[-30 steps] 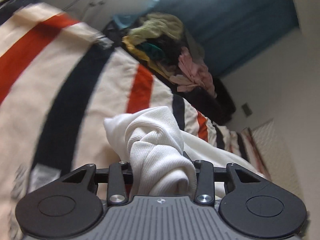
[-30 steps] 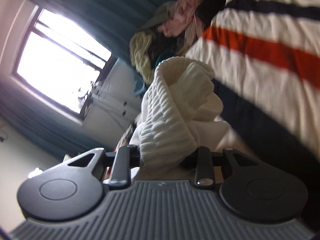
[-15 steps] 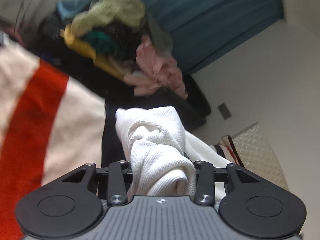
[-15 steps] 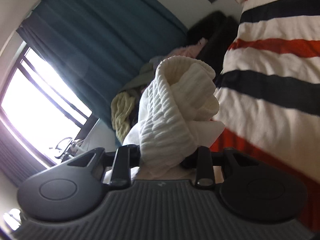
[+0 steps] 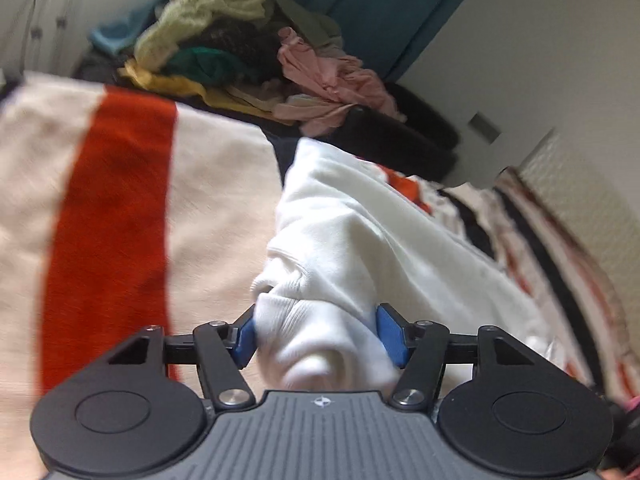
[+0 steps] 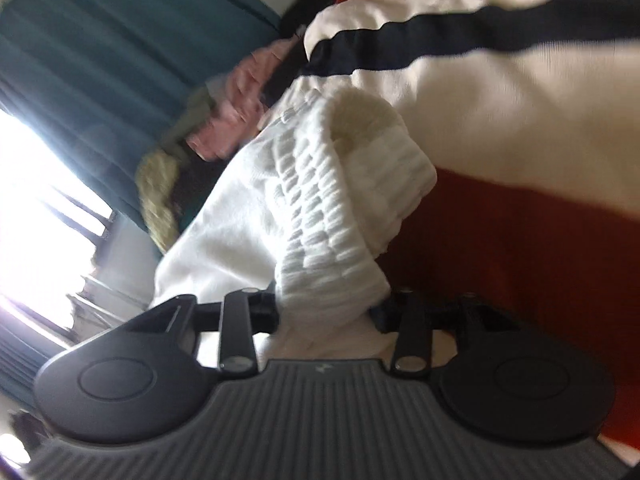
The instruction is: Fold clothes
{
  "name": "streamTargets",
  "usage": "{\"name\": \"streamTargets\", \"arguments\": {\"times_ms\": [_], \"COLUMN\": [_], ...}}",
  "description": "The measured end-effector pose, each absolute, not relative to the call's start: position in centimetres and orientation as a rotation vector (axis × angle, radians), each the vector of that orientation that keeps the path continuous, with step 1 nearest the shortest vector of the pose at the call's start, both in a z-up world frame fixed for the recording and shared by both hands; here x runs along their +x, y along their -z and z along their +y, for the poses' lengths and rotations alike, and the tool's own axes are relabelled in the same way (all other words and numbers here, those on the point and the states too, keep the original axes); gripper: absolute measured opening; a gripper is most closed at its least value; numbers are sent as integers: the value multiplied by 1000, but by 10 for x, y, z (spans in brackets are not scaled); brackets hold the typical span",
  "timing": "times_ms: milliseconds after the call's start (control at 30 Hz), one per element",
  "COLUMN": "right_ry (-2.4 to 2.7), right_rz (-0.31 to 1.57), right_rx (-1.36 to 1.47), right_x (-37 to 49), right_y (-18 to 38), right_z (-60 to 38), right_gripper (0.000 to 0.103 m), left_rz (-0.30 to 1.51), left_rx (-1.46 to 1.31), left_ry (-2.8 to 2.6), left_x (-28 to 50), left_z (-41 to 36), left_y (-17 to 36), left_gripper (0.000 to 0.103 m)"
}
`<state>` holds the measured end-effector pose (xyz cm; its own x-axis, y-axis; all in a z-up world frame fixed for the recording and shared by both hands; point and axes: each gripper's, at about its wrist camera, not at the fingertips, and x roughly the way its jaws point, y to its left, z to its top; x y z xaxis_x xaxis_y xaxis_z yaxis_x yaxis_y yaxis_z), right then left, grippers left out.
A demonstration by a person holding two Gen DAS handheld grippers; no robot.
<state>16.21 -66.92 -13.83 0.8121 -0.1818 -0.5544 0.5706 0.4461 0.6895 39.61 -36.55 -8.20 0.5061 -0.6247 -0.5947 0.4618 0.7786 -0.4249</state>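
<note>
Fingers (image 5: 387,334) of both grippers clamping white sweater (image 5: 352,240), striped bedspread (image 5: 112,216), teal curtain (image 6: 100,72), clothes pile (image 5: 240,64)

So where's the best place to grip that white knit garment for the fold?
Probably its ribbed edge, where both grippers hold it. The left gripper and right gripper each pinch bunched ribbing of the white knit garment, coming from the near side, leaving the body spread over the striped blanket.

No readable text, label, brand name or number shows in either view. The only mark is a small round emblem (image 5: 320,401) on the grey ribbed housing (image 5: 320,436), without legible letters.
</note>
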Motion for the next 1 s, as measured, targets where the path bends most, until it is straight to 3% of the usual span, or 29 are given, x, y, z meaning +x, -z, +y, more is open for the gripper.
{"name": "streamTargets", "arguments": {"times_ms": [133,200,467,633,700,833,900,967,1000], "right_ry": [516,504,409,375,363,342,328,307,292], "right_rz": [528,547,457,394,361,305,271,223,188], "right_rx": [902,802,597,477,451,407,389,377,374], "right_x": [146,134,67,18,-4,-46,-66,-86,-96], "right_y": [80,49,-59,-120,-136,-156,-159,-159,-158], "right_z": [-650,-635,-565,-516,-497,-462,-446,-431,-424], "right_gripper": [44,44,44,44,44,44,58,87,88], "left_rz": [763,722,584,519,487,422,389,358,342], "left_rx": [-120,-93,-5,9,6,19,28,15,9], "left_ry": [632,638,676,677,686,702,696,691,688], "left_x": [361,339,213,134,105,53,28,4,-9], "left_z": [-356,-347,-309,-274,-259,-230,-216,-200,-192], "left_y": [27,-5,-114,-162,-177,-199,-203,-205,-206], "left_gripper": [63,69,73,86,96,103,103,103,103]}}
